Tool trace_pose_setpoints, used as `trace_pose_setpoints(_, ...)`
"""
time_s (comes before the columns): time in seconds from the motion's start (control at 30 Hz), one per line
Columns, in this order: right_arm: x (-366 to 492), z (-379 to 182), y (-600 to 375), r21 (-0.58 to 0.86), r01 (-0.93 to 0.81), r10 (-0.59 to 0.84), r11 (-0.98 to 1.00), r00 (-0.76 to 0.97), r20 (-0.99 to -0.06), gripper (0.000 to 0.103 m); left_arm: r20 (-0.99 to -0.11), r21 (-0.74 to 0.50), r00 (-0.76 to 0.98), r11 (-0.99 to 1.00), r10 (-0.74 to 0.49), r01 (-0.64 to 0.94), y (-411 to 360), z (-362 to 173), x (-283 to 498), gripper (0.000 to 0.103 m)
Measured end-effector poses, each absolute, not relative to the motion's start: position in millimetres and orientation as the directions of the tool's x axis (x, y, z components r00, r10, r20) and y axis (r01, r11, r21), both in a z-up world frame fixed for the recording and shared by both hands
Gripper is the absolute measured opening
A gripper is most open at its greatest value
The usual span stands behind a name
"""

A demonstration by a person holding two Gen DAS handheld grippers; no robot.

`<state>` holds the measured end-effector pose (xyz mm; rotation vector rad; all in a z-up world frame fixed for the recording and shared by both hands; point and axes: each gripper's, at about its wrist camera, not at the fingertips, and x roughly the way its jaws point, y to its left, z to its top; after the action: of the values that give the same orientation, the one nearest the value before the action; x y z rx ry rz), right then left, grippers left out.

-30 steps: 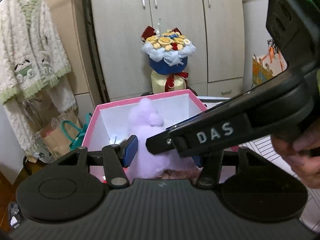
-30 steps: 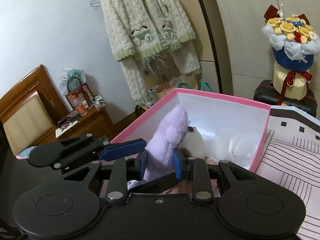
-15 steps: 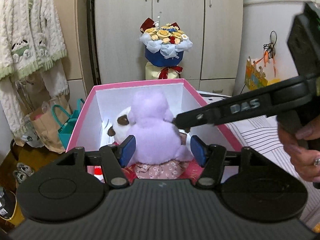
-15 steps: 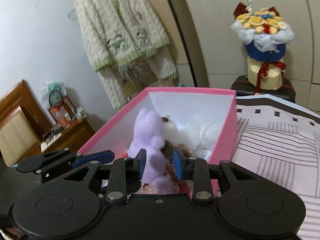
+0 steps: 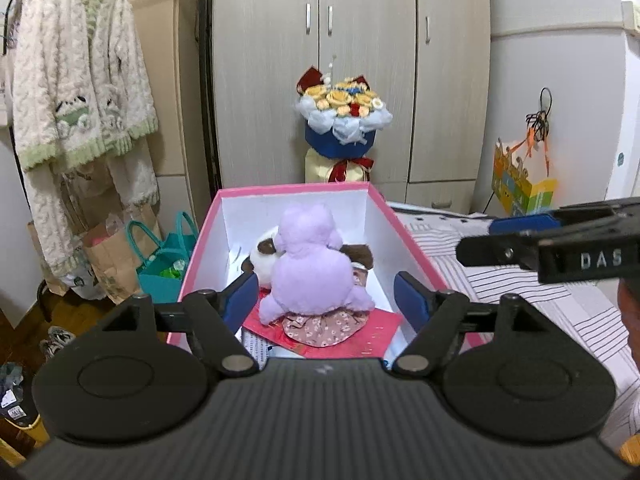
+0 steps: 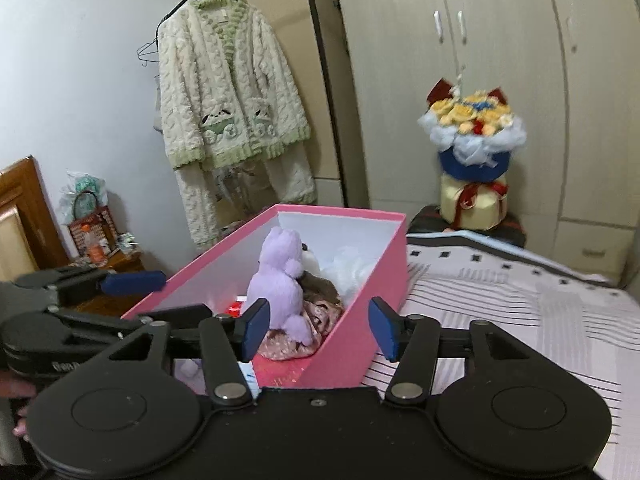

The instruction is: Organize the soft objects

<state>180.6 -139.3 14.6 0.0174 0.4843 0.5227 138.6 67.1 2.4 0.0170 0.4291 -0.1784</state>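
A purple plush (image 5: 312, 268) sits upright inside the pink box (image 5: 296, 190), leaning on a white-and-brown plush (image 5: 262, 258) and a floral-skirted doll (image 5: 324, 324). My left gripper (image 5: 326, 298) hangs at the box's near end. Its jaws are opening, the blue pads (image 5: 244, 296) stand clear of the plush, and nothing is held. My right gripper (image 6: 320, 328) is off the box's near right corner with its jaws opening and nothing between them. In the right wrist view the purple plush (image 6: 280, 276) shows in the box (image 6: 344, 213).
The box rests on a striped bed sheet (image 6: 520, 320). A flower bouquet (image 5: 344, 120) stands before the wardrobe (image 5: 360, 60). A knitted cardigan (image 5: 76, 92) hangs at left above bags (image 5: 160, 256) on the floor. A wooden nightstand (image 6: 100, 268) stands at far left.
Both grippers drew back from the box and spread their jaws. The right one let go of the purple plush, which now sits free in the box, and swung away to the right.
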Motion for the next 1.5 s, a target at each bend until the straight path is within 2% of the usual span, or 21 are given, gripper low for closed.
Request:
trace_pose_setpoints(0.07,163.9,19.7,-140.9,0.102,-0.462,0.46,0.881,0.782,-0.421,0.064,-0.399,-0.015,0.902,0.984,-0.166,0.175,64.9,7.9,126.5,0.08)
trace_pose_setpoints(0.13,148.8,24.9,-142.5,0.077,-0.459,0.448,0.885,0.797,-0.405,0.071,-0.378,-0.005,0.911,0.984,-0.165,0.176,62.3,13.2,114.2,0.086)
trace_pose_setpoints(0.17,142.0,27.7,-144.5,0.079,-0.467,0.457,0.881,0.794,-0.4,0.074,-0.37,0.001,0.914,0.984,-0.166,0.179,60.7,14.9,109.6,0.092)
trace_pose_setpoints(0.2,135.7,29.8,-147.7,0.095,-0.476,0.472,0.874,0.788,-0.395,0.079,-0.364,0.01,0.916,0.983,-0.167,0.183,58.3,16.5,104.5,0.097)
trace_pose_setpoints(0.23,130.3,31.2,-152.4,0.113,-0.476,0.479,0.872,0.787,-0.388,0.088,-0.358,0.02,0.919,0.982,-0.168,0.187,55.8,17.4,100.2,0.098)
trace_pose_setpoints(0.27,124.6,31.4,-156.1,0.119,-0.465,0.474,0.877,0.796,-0.377,0.092,-0.353,0.03,0.92,0.981,-0.169,0.192,52.8,18.2,96.1,0.102)
trace_pose_setpoints(0.33,114.8,31.5,-161.8,0.106,-0.421,0.43,0.901,0.831,-0.353,0.097,-0.368,0.041,0.915,0.98,-0.165,0.193,47.7,19.1,92.8,0.103)
trace_pose_setpoints(0.43,108.4,31.8,-165.9,0.067,-0.319,0.32,0.945,0.867,-0.382,0.103,-0.384,0.045,0.911,0.983,-0.15,0.181,42.7,21.4,90.5,0.103)
trace_pose_setpoints(0.6,95.0,33.1,-170.1,-0.004,-0.079,0.07,0.997,0.906,-0.418,0.103,-0.389,-0.009,0.917,0.996,-0.087,0.09,46.1,28.9,80.2,0.103)
trace_pose_setpoints(0.7,81.4,34.6,-175.0,0.008,-0.076,0.072,0.997,0.903,-0.424,0.103,-0.375,0.017,0.924,0.996,-0.078,0.09,42.0,34.3,68.0,0.103)
trace_pose_setpoints(0.87,53.6,37.5,-178.6,0.003,-0.04,0.038,0.999,0.922,-0.384,0.103,-0.341,0.005,0.936,0.996,-0.082,0.089,34.6,41.4,49.6,0.103)
trace_pose_setpoints(1.1,24.9,34.5,-187.7,0.034,0.011,0.002,0.999,0.925,-0.379,0.103,-0.333,0.049,0.942,0.997,-0.046,0.066,16.9,28.1,37.8,0.103)
trace_pose_setpoints(1.5,-4.6,21.3,-177.8,-0.04,0.017,-0.029,0.999,0.944,-0.33,0.103,-0.33,0.039,0.942,0.996,-0.064,0.081,11.6,5.9,22.7,0.103)
